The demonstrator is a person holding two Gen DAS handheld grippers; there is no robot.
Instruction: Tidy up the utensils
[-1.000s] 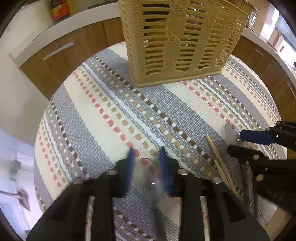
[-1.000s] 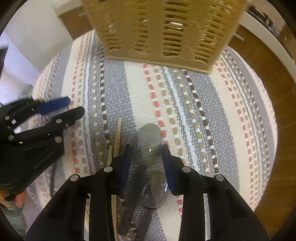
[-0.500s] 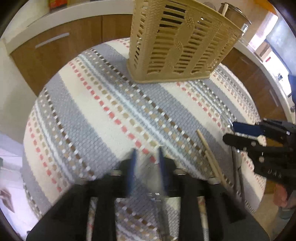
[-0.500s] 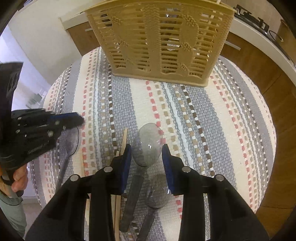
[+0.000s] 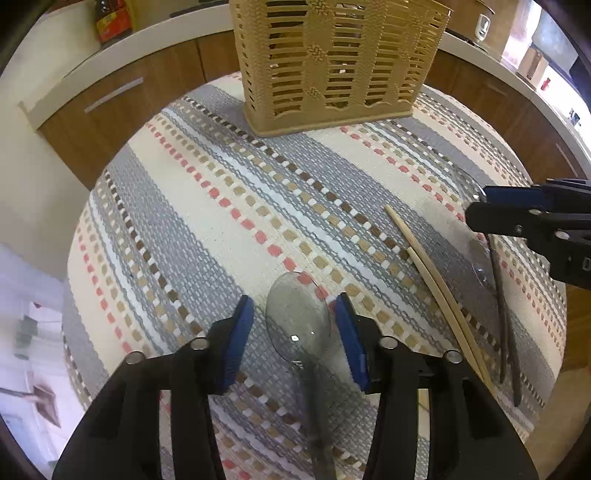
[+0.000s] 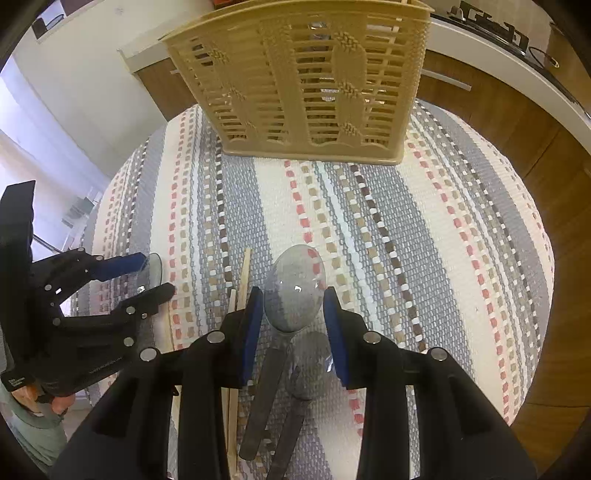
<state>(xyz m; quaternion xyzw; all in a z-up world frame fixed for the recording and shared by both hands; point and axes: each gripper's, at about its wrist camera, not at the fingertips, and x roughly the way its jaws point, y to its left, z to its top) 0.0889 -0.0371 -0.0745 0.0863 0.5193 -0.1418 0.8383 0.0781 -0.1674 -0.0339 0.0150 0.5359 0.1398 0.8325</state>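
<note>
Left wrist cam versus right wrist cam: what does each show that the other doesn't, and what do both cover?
Only the left wrist view: a red-labelled bottle on the counter, and gaps between the left gripper pads and the left-hand spoon. Only the right wrist view: the person's hand on the left gripper, and the right gripper pads against the right-hand spoon. Both: tan basket, striped cloth, chopsticks.

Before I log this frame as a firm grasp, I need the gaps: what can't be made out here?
- Right tool: whether its pads press the spoon is unclear; the bowl hides the contact.
- Spoon handles: cut off by the bottom edge in both wrist views.
- Basket contents: screened by its slats; only glints show.
- Chopsticks: near ends hidden behind the left tool.
</note>
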